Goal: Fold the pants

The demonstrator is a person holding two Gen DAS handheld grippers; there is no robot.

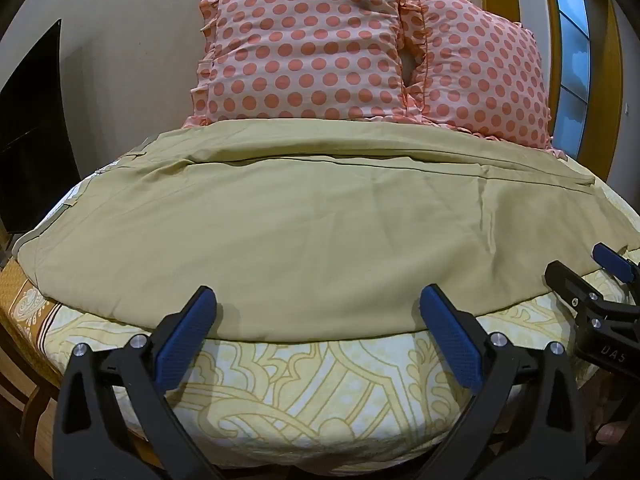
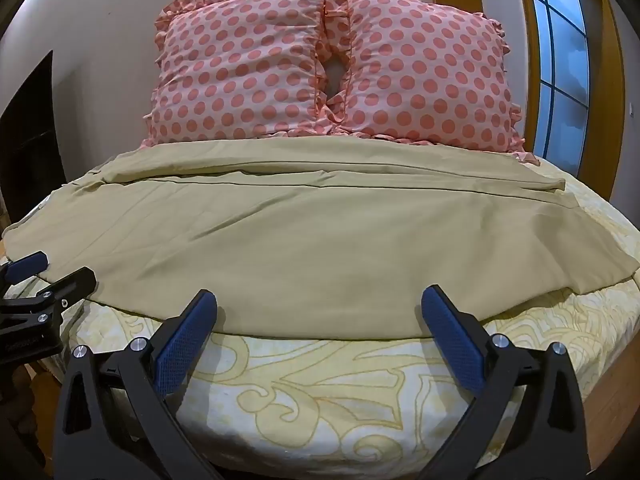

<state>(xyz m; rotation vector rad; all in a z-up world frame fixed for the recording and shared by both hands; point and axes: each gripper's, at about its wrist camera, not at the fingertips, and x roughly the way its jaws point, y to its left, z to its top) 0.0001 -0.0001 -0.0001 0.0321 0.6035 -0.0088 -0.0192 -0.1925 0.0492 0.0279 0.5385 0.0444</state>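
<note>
Khaki pants (image 1: 304,232) lie flat across the bed, legs side by side, waistband to the left; they also show in the right wrist view (image 2: 312,248). My left gripper (image 1: 318,312) is open and empty, its blue pads just at the pants' near edge. My right gripper (image 2: 320,314) is open and empty at the same near edge, further right. The right gripper (image 1: 596,276) shows at the right in the left wrist view. The left gripper (image 2: 48,276) shows at the left in the right wrist view.
The bed (image 1: 304,392) has a yellow patterned sheet (image 2: 320,392). Two pink polka-dot pillows (image 1: 304,48) (image 2: 428,76) lean on the wall behind the pants. A dark cabinet (image 1: 28,128) stands left; a window (image 2: 560,60) is right.
</note>
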